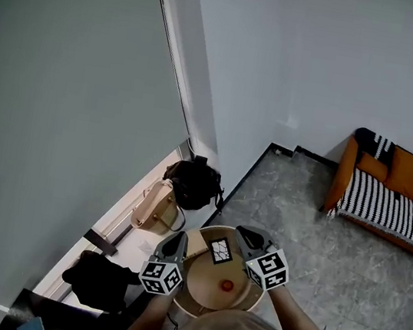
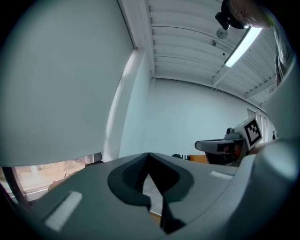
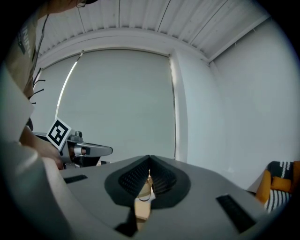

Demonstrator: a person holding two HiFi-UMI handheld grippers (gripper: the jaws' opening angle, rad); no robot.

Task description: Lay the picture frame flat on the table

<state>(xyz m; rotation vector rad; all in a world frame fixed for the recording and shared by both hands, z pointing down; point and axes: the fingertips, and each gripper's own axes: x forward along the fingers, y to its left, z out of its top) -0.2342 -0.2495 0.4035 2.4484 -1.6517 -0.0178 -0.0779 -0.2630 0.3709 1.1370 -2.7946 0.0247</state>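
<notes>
Jaws of the left gripper point(image 2: 149, 154) and the right gripper point(image 3: 149, 158) were clenched, empty; only the head view showed the picture frame point(image 1: 221, 250) on the counter point(image 1: 204, 280).

Grey walls point(image 1: 302, 51), marbled floor point(image 1: 311, 239), striped sofa point(image 1: 391, 201)

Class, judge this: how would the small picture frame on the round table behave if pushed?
The picture frame shows straight dark edges, so it is probably stiff. It looks small against the round table, so likely light and quick to slide. If it stands propped, unclear from above, it may tip.
</notes>
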